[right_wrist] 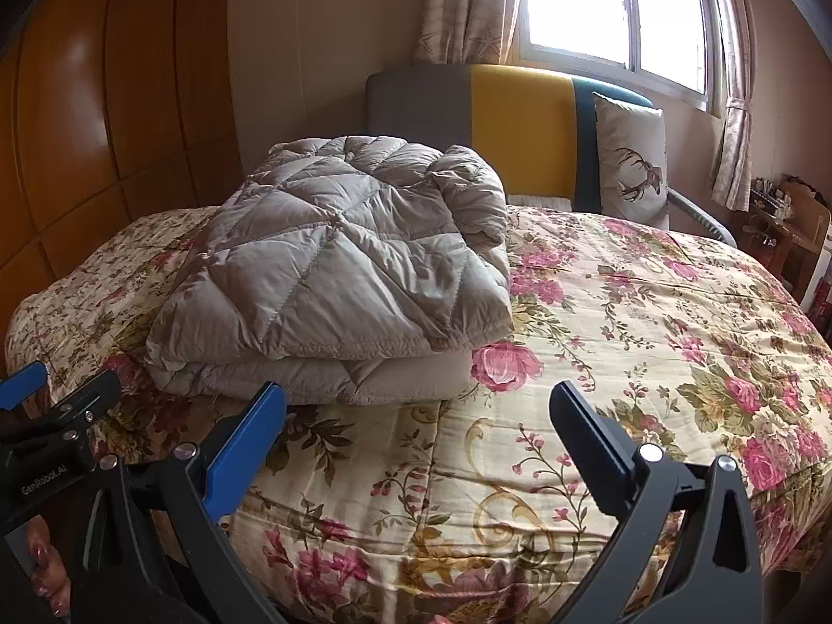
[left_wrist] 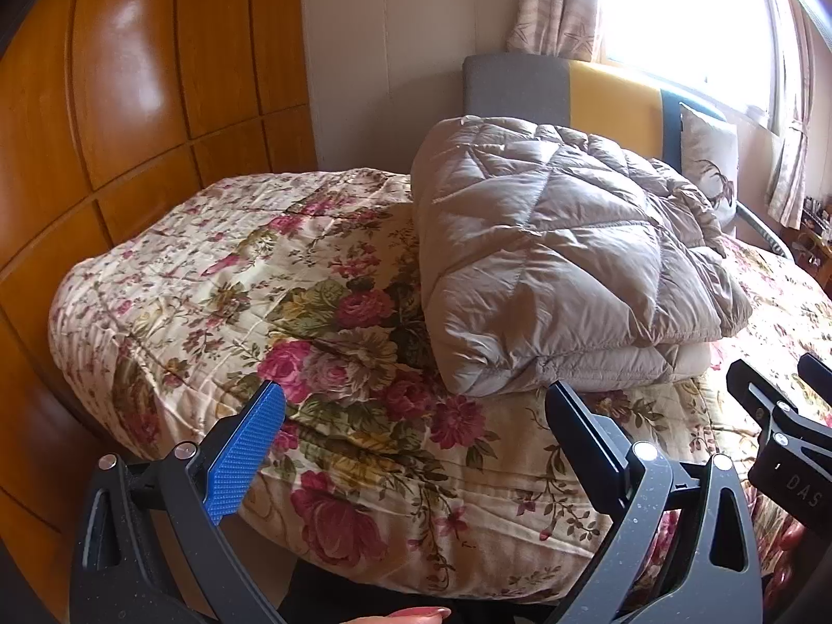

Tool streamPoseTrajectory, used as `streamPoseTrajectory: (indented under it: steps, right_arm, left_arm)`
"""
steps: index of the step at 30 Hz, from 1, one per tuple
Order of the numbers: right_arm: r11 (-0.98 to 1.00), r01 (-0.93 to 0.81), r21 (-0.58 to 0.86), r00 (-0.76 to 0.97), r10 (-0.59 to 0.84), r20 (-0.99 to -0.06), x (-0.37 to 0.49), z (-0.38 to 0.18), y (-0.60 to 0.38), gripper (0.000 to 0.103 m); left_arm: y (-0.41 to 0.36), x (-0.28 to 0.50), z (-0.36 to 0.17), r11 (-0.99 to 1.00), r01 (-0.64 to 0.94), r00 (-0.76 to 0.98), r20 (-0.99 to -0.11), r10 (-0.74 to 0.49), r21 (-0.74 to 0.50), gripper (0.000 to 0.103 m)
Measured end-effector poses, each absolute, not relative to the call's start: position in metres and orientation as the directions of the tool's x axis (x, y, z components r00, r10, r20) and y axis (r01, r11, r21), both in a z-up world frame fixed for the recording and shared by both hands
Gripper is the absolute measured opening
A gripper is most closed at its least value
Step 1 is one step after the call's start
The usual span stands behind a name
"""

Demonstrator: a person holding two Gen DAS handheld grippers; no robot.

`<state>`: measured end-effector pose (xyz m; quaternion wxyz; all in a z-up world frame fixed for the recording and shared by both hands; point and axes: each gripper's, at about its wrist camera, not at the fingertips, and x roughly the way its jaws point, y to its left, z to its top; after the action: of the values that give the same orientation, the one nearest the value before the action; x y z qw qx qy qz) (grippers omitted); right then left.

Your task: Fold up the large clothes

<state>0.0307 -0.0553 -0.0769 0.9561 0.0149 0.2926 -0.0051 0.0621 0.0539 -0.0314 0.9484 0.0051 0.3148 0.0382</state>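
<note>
Quilted down coat [left_wrist: 546,255], beige-grey, lies on the bed already doubled into a thick stack: puffy diamond-stitched top layer over at least two lower layers whose edges show along the side facing the foot of the bed. In the right wrist view the coat [right_wrist: 338,270] sits toward the bed's left side, between the foot edge and the headboard [right_wrist: 520,119], its far end looser and rumpled. Floral bedspread [left_wrist: 249,281] under it, flat enough, a few creases. Left gripper [left_wrist: 416,411] hangs over the foot edge, jaws released and spread wide, nothing between them; blue pad [left_wrist: 244,447] on one finger is bare. Right gripper [right_wrist: 416,411] likewise: jaws released, wide, empty, aimed at the near side of the stack and the bare spread to its right. Neither touches the garment. Judgement: the fold looks largely made; step in hand is either a last fold or a squaring-up of the bundle, I cannot tell which. Next move, if another fold is wanted, calls for both grippers to go forward, each pinching a near corner through all layers, since slick puffy fabric will likely slide and spring open. Deer-print cushion [right_wrist: 632,156] at the head corner, curtained window [right_wrist: 613,5] and wooden wardrobe [left_wrist: 130,78] stand well clear.
</note>
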Motion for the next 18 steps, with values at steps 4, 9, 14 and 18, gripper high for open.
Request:
streamPoseTrajectory:
  steps: [4,9,14,18]
  right_arm:
    - [0.999,0.020,0.031,0.832,0.001,-0.555,0.0311,-0.0770,-0.0563,0.101]
    - [0.999,0.025,0.032,0.827,-0.003,-0.563,0.0330,-0.0786,-0.0579,0.101]
    - [0.999,0.025,0.038,0.825,0.001,-0.565,0.0346,-0.0791,-0.0593,0.101]
    - [0.999,0.020,0.036,0.826,0.004,-0.564,0.0368,-0.0796,-0.0587,0.101]
  left_arm:
    - [0.0552,0.0627,-0.0323,0.996,-0.078,0.797,-0.598,0.082,0.033,0.099]
    - [0.0558,0.0643,-0.0347,0.996,-0.079,0.790,-0.608,0.082,0.031,0.099]
    - [0.0554,0.0649,-0.0358,0.997,-0.075,0.788,-0.610,0.077,0.029,0.099]
    - [0.0552,0.0650,-0.0361,0.997,-0.070,0.789,-0.610,0.074,0.030,0.099]
